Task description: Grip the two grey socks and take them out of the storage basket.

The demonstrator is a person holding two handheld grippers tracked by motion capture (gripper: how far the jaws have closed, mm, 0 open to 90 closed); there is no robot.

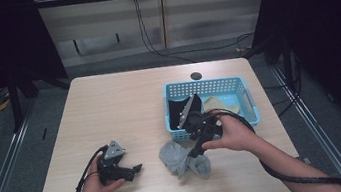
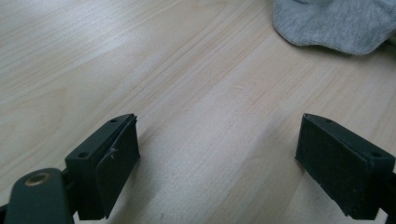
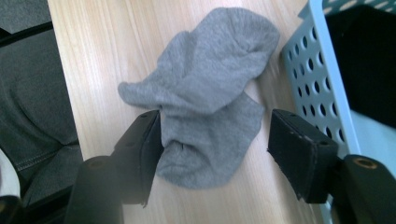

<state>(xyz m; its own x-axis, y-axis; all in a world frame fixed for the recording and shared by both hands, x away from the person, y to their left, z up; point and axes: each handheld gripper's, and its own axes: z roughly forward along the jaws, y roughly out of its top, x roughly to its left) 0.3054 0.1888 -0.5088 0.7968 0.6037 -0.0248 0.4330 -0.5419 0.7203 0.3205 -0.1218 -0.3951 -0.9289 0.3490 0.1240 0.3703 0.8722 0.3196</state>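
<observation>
Nearest the person, the left gripper rests in the left hand low on the pale wood-grain desk, near its front edge. In the left gripper view its two black fingers stand wide apart with only bare desk between them; they hold nothing. At the top right corner of that view lies the edge of a crumpled light grey fabric sock, well apart from the fingers.

A little farther along, toward the right, the crumpled grey sock lies on the desk just in front of the near wall of a light blue perforated plastic basket. The right hand holds the right gripper pointing down over the sock. In the right gripper view the black fingers are spread open on either side of the sock: one finger touches or just overlaps the sock's folded edge, the other stands beside it, close to the basket's holed wall. They are not closed on the fabric.

Farther back, inside the basket, a black cloth item sits at the left end and a yellowish cloth near the middle. A dark round grommet is set in the desk beyond the basket.
</observation>
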